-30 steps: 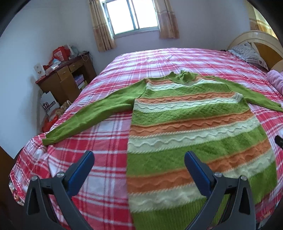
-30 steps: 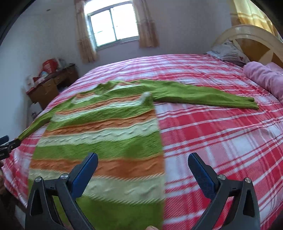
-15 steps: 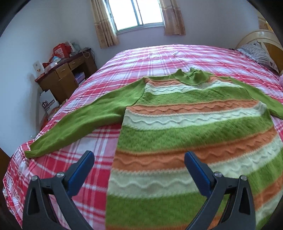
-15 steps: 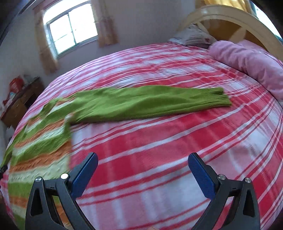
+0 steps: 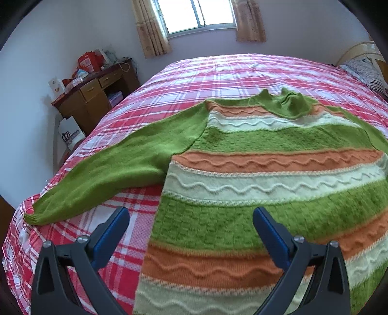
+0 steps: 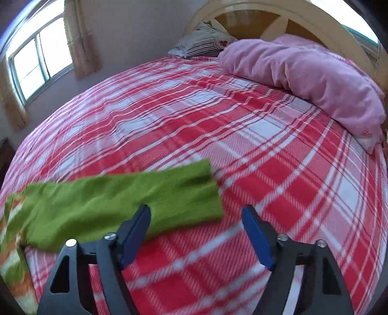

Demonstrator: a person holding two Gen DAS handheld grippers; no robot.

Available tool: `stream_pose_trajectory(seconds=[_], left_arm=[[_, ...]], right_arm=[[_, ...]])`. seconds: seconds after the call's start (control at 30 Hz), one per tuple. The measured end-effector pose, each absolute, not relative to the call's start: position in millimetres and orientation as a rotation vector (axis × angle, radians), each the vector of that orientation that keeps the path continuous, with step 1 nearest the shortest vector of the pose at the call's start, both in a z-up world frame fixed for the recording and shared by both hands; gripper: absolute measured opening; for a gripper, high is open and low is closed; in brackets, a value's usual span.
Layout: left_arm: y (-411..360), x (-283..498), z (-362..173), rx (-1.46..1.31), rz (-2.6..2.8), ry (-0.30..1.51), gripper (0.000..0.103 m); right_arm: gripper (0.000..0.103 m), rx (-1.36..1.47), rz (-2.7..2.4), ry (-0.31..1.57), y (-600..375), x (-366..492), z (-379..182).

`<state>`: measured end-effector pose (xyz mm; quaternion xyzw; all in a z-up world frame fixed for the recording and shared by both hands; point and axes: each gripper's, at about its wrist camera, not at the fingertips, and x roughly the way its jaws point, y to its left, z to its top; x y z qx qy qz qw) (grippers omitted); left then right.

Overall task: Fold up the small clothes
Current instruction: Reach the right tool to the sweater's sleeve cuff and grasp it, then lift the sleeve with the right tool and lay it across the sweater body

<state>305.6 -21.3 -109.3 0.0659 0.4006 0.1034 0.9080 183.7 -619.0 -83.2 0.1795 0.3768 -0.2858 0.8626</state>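
- My left gripper (image 5: 190,224) gapes wide, empty, above the striped sweater (image 5: 266,174) lying flat on the bed (image 5: 206,72);
- my right gripper (image 6: 196,224) also wide, empty, near the green sleeve (image 6: 121,201).

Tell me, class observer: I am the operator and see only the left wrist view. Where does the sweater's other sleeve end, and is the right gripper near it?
Observer: In the right wrist view, the right sleeve lies flat on the plaid bedspread, its cuff pointing toward the headboard side.
Operator: And the right gripper?
Observer: The right gripper is open and holds nothing; its left finger shows in front of the sleeve, just short of the cuff.
Operator: Anything past the cuff?
Observer: A rolled pink blanket lies near the headboard, well apart from the sleeve.
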Motion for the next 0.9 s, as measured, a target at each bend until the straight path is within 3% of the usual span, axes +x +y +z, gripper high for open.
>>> stream_pose_trajectory(seconds=[0.27, 0.33, 0.47, 0.57, 0.9], left_arm=[[-19.5, 316.0, -119.0, 0.131, 0.235, 0.853, 0.103], [-18.8, 317.5, -121.6, 0.123, 0.239, 0.861, 0.103], [-18.0, 316.3, -124.1, 0.096, 0.233, 0.868, 0.103], [-18.9, 314.4, -123.6, 0.087, 0.228, 0.866, 0.103], [-17.1, 302.3, -114.0, 0.094, 0.226, 0.817, 0.103]], right_arm=[[0.068, 0.353, -0.603, 0.841, -640.2, 213.5, -94.8], [0.058, 0.337, -0.562, 0.841, -636.2, 217.2, -95.3], [0.028, 0.317, -0.489, 0.846, -630.7, 217.3, -93.5], [0.018, 0.375, -0.433, 0.836, -634.7, 213.4, -89.0], [0.016, 0.375, -0.317, 0.729, -599.3, 217.3, -19.5]])
